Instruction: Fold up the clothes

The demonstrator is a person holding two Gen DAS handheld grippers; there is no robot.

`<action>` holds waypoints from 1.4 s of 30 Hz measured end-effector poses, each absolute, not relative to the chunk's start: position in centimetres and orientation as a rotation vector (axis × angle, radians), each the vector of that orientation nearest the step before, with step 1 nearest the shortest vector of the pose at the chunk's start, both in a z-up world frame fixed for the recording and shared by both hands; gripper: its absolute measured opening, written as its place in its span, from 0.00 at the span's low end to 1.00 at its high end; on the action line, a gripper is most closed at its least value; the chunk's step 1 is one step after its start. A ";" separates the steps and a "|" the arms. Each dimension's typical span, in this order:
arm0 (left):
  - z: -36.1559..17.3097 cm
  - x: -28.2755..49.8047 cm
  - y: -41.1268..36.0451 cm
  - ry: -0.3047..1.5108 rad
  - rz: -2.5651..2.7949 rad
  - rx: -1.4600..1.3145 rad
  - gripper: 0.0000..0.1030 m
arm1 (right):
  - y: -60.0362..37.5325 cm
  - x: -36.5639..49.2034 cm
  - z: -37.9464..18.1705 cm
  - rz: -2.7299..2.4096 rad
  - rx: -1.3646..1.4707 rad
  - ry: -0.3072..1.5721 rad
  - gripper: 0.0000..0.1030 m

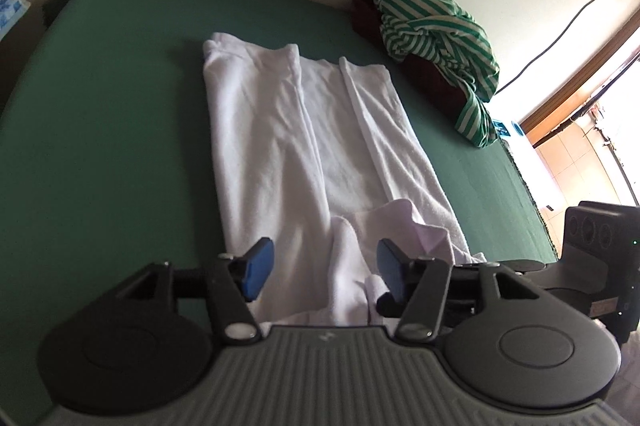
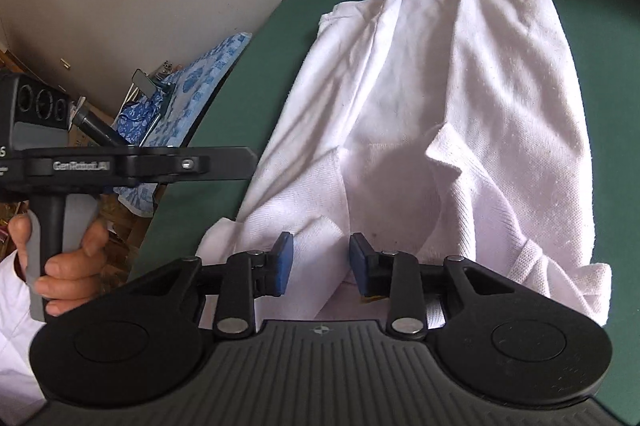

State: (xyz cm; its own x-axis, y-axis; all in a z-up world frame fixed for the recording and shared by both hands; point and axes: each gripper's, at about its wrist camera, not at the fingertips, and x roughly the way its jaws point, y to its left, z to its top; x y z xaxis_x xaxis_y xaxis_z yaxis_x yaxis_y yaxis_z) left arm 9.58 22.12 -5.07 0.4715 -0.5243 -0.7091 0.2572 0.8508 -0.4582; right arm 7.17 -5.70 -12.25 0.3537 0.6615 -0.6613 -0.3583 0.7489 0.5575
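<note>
Green table (image 1: 100, 114) under white shirt (image 1: 280, 130); left gripper (image 1: 320, 268), right gripper (image 2: 320, 262) both agape.

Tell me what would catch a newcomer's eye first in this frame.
A white shirt lies lengthwise mid-table on the green table cover, both sides already folded inward. The open left claw and open right claw hover at its near collar end. A green-striped garment is heaped at the far right.

Black two-finger left gripper (image 1: 320, 268) with blue pads, silver screws, grey ribbed base; identical right gripper (image 2: 321, 264); bare-skinned hand (image 2: 64, 250), white sleeve.
</note>
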 end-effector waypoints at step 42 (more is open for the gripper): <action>-8.1 4.5 17.0 0.986 -0.513 -0.069 0.64 | -7.5 3.5 -10.8 0.548 0.089 0.934 0.04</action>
